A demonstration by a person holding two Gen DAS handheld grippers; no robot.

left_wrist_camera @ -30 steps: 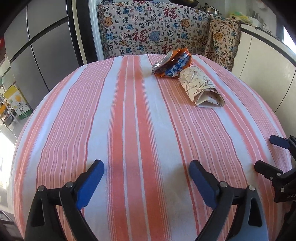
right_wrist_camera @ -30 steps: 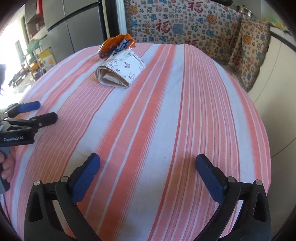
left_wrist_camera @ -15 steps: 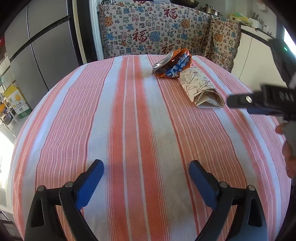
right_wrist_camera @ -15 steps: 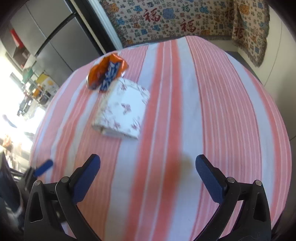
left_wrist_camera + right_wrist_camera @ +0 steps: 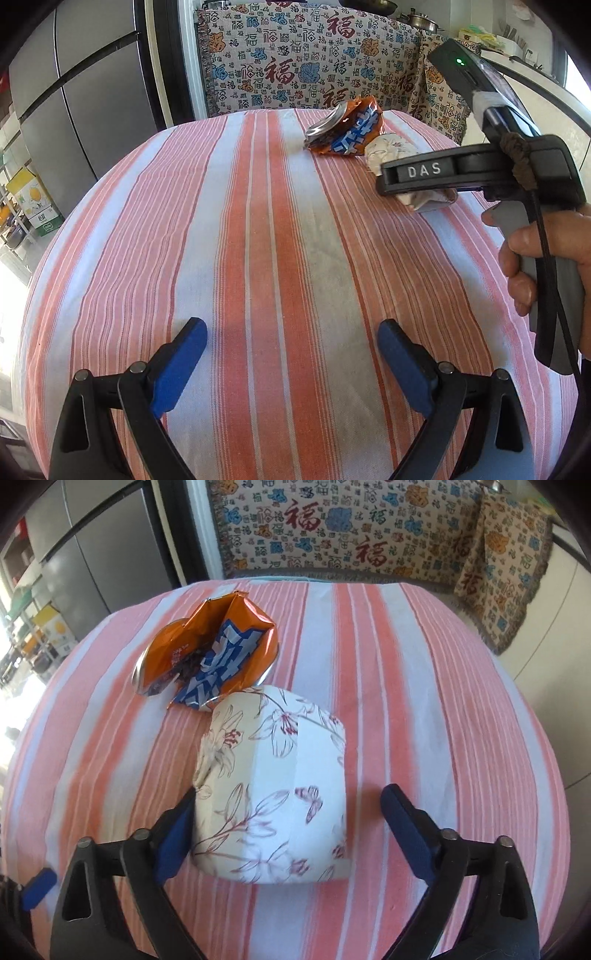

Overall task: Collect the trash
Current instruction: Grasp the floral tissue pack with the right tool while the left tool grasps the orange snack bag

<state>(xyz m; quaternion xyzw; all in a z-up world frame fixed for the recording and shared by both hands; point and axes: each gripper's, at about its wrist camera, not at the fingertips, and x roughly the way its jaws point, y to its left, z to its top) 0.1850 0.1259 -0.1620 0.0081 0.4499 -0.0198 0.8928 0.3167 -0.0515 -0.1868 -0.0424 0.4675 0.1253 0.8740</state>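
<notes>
A: Where are the two grabbers?

B: The right gripper (image 5: pixel 286 825) is low over the flowery paper packet (image 5: pixel 273 797), fingers wide apart, one on each side. The left finger touches its edge. The left gripper (image 5: pixel 291 354) hangs over the striped tablecloth (image 5: pixel 236 236), wide open and holding nothing.

A: And the trash?

B: The packet lies on the cloth. Touching its far end is an orange snack bag (image 5: pixel 210 657), open, with dark bits inside
</notes>
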